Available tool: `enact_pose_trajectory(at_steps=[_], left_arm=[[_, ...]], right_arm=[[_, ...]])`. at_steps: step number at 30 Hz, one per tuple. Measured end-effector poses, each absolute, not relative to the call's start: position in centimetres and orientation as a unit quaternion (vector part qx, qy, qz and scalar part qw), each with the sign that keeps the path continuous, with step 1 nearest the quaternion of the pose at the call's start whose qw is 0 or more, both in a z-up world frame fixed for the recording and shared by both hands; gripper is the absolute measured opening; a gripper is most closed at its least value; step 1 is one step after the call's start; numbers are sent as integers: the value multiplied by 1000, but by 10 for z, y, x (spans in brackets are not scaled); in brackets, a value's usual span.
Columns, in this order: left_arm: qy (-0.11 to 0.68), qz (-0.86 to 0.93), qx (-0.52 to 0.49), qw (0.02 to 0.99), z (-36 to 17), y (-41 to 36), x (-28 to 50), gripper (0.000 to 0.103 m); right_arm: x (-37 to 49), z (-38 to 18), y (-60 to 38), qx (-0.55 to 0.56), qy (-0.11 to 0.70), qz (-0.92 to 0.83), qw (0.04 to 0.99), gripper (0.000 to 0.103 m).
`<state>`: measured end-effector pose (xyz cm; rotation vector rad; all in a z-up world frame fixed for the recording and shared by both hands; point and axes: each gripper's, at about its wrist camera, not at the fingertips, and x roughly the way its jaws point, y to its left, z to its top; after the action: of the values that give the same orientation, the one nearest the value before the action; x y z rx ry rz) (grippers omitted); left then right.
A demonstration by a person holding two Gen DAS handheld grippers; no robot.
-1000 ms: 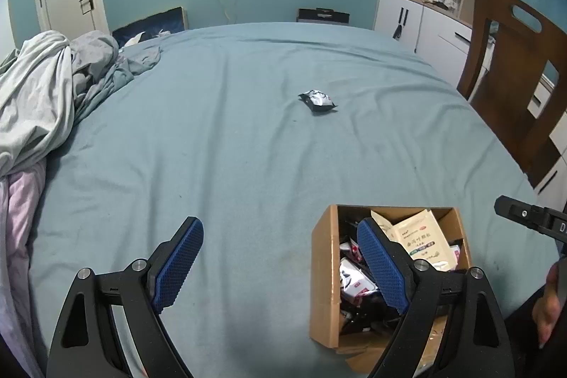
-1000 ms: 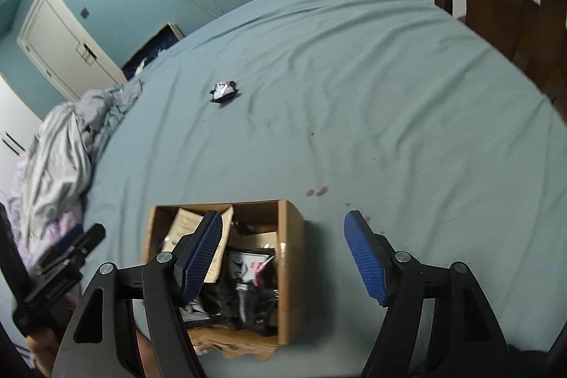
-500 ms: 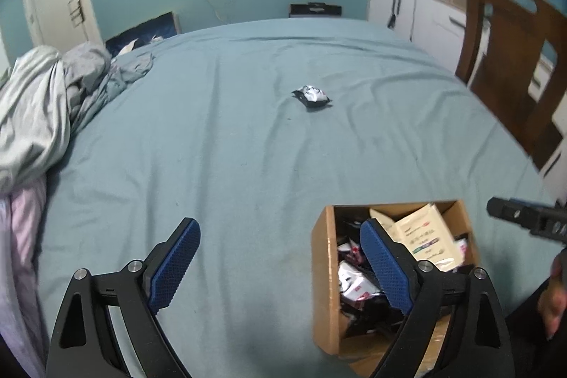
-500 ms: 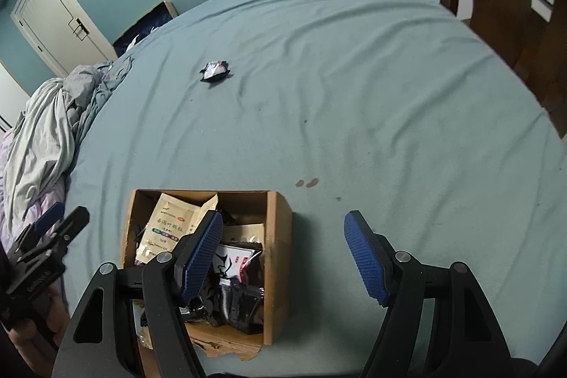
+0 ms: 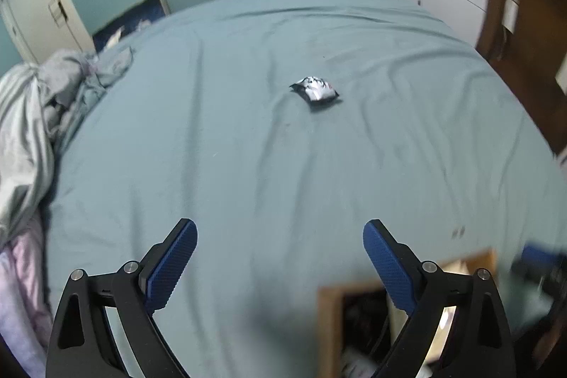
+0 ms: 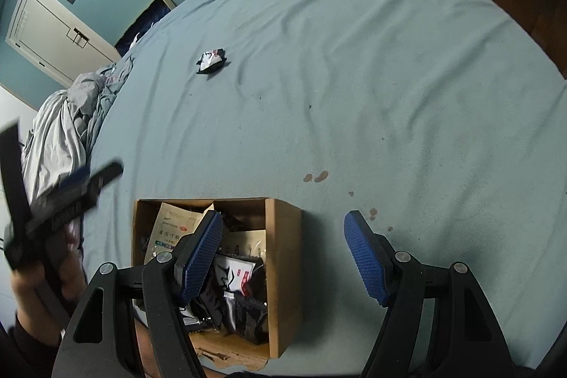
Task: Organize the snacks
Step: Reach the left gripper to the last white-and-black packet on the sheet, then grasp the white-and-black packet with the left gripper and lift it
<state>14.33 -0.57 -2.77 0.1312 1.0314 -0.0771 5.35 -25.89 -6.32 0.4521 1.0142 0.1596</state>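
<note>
Because one small silver-and-black snack packet (image 5: 314,90) lies alone on the teal bedsheet (image 5: 248,165), fetching it looks like the step in hand. In the left wrist view it sits just above the middle of the frame, well apart from the left gripper (image 5: 280,257) at the bottom edge. That gripper's blue pads stand wide, its jaws have just been opening, and nothing is between them. To do this well, it would likely pay to centre the packet between the pads, come down steeply, and close on the packet's puffed middle without pinching the sheet.

In the right wrist view the packet lies in the upper left of centre. The right gripper (image 6: 283,254) is at the bottom, moderately wide and empty. The cardboard box (image 6: 283,271) of snacks lies below it, the left pad over its contents. Crumpled bedding (image 6: 67,137) lies at the left edge.
</note>
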Motion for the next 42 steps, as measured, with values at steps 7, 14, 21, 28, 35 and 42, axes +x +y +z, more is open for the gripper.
enact_pose_trajectory(at_steps=[7,14,21,28,35,42], left_arm=[[535,-10,0,845,-43,-24,226,97],[532,24,24,846,-61,-57,294,97],[543,28,21,839,-87,-87,346,97],[603,45,31,796,-133,-95,379,96],[596,-10,0,803,-112,-80,362,39],[574,-41,20,818,-69,-69,294,38]], right_arm=[[60,-76,-271,246,504,82,824,71],[66,-82,-276,248,514,94,816,71],[74,-91,-280,259,525,93,806,71],[71,-88,-284,264,516,91,810,71],[71,-84,-282,265,504,101,816,71],[72,-82,-272,242,499,104,826,71]])
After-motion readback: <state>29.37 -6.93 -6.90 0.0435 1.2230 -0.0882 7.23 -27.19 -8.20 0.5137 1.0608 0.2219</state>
